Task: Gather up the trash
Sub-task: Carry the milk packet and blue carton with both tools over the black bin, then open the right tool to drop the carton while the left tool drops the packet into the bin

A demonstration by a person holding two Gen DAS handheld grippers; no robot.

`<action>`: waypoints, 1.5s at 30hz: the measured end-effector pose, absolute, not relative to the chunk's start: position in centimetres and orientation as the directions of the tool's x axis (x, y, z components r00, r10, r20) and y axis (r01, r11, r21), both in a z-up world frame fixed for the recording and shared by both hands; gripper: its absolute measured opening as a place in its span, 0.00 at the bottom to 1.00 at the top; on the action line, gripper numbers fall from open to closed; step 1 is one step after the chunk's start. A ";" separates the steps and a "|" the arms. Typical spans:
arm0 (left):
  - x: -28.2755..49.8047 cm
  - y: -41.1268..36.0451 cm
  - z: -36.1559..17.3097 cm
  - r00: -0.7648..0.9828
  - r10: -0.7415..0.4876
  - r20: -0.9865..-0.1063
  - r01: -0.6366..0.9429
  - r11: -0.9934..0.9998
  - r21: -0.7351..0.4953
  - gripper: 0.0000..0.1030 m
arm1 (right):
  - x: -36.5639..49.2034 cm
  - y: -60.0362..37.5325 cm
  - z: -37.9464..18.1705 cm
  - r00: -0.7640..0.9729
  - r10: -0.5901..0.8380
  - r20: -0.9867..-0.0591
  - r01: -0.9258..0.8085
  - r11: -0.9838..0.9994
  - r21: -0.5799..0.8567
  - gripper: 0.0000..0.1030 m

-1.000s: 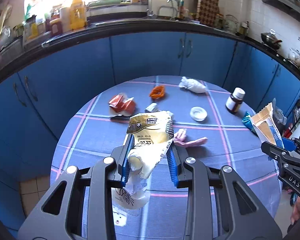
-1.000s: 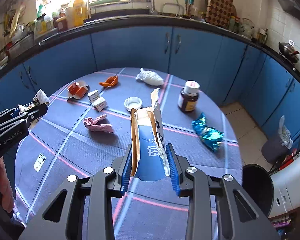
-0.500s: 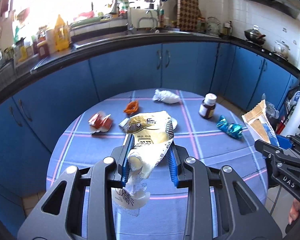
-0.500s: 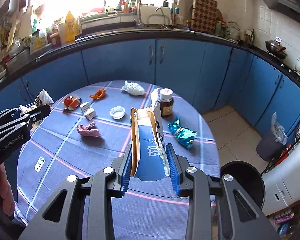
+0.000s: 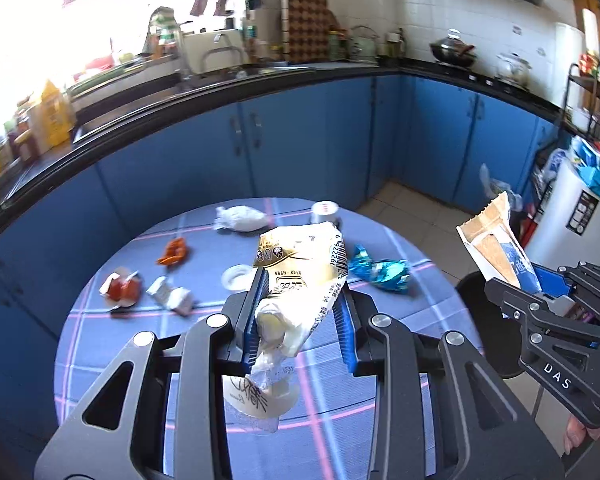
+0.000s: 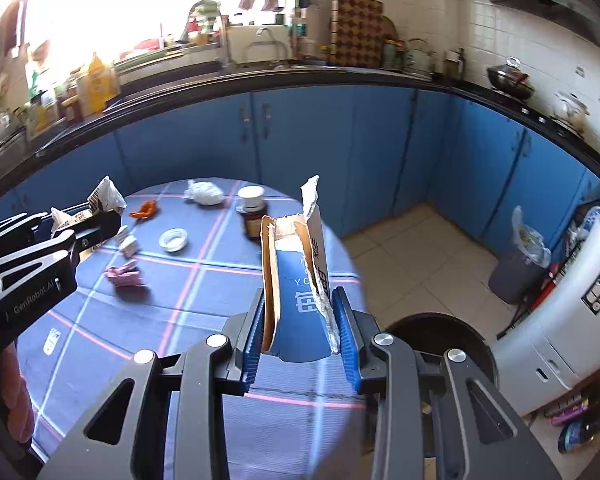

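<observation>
The left gripper is clenched on a cream-and-gold snack wrapper, its blue pads pinching the crumpled middle so the printed top fans up above the jaws and a loose tail hangs below them. The right gripper is clenched on a torn blue carton, gripped low across its base so the ripped, foil-lined flap stands upright beyond the jaws. Holding each piece by its stiffest or most bunched part probably keeps it from slipping in transit.

Both loads hang clear above the round table, touching nothing on it. Just right of and below the right jaws opens a black bin on the tiled floor, most likely the destination; in the left wrist view the same bin lies beyond the right gripper and its carton, so the carton is nearer to it than the wrapper.

More trash lies on the table ahead of the left jaws: a teal foil wrapper just to the right, a white lid just to the left, a white-capped brown bottle partly hidden behind the held wrapper, a knotted white bag farther ahead, an orange scrap, a red-and-white packet and a small crumpled box to the far left. A pink wrapper shows left of the right jaws. By the look of it, the collecting is only partly done.
</observation>
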State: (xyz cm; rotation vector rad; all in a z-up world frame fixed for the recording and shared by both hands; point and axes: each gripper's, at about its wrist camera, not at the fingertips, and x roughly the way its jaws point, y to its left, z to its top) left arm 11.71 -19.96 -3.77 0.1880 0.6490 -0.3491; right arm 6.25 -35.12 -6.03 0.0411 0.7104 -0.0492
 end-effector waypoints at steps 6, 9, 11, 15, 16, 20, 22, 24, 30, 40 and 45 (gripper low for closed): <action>11.9 -24.1 -3.7 0.732 -0.293 -0.616 0.434 0.897 0.089 0.32 | 5.8 -38.8 -6.4 0.753 -0.120 -0.647 0.152 0.988 -0.006 0.32; 12.0 -26.1 -3.7 0.724 -0.311 -0.616 0.461 0.882 0.095 0.32 | 5.6 -40.9 -6.7 0.748 -0.172 -0.641 0.205 0.978 -0.023 0.33; 12.0 -27.6 -3.8 0.719 -0.322 -0.616 0.479 0.872 0.103 0.32 | 5.5 -42.1 -6.9 0.741 -0.201 -0.641 0.236 0.971 -0.031 0.33; 12.1 -29.8 -4.0 0.709 -0.340 -0.618 0.507 0.855 0.111 0.32 | 5.4 -45.1 -7.5 0.723 -0.242 -0.647 0.299 0.954 -0.022 0.33; 12.1 -30.5 -4.1 0.706 -0.345 -0.619 0.515 0.850 0.113 0.32 | 5.5 -45.6 -7.6 0.719 -0.248 -0.650 0.307 0.951 -0.023 0.33; 12.3 -32.4 -4.4 0.696 -0.359 -0.622 0.535 0.837 0.116 0.32 | 5.6 -47.4 -8.2 0.708 -0.277 -0.650 0.332 0.943 -0.040 0.68; 12.3 -33.4 -4.5 0.693 -0.364 -0.622 0.545 0.830 0.120 0.32 | 5.4 -47.7 -8.2 0.712 -0.310 -0.630 0.354 0.933 -0.059 0.69; 12.3 -34.1 -4.5 0.688 -0.369 -0.625 0.553 0.824 0.122 0.32 | 5.3 -48.1 -8.4 0.708 -0.329 -0.625 0.372 0.926 -0.065 0.69; 12.0 -36.4 -4.8 0.675 -0.389 -0.627 0.584 0.801 0.132 0.32 | 4.4 -50.2 -8.9 0.698 -0.356 -0.621 0.427 0.904 -0.039 0.69; 11.1 -40.0 -4.6 0.648 -0.436 -0.624 0.639 0.757 0.136 0.32 | 2.8 -52.8 -9.1 0.672 -0.403 -0.621 0.493 0.869 -0.030 0.69; 10.5 -42.3 -4.1 0.631 -0.472 -0.616 0.674 0.727 0.132 0.34 | 1.8 -54.2 -9.2 0.657 -0.425 -0.622 0.522 0.853 -0.031 0.69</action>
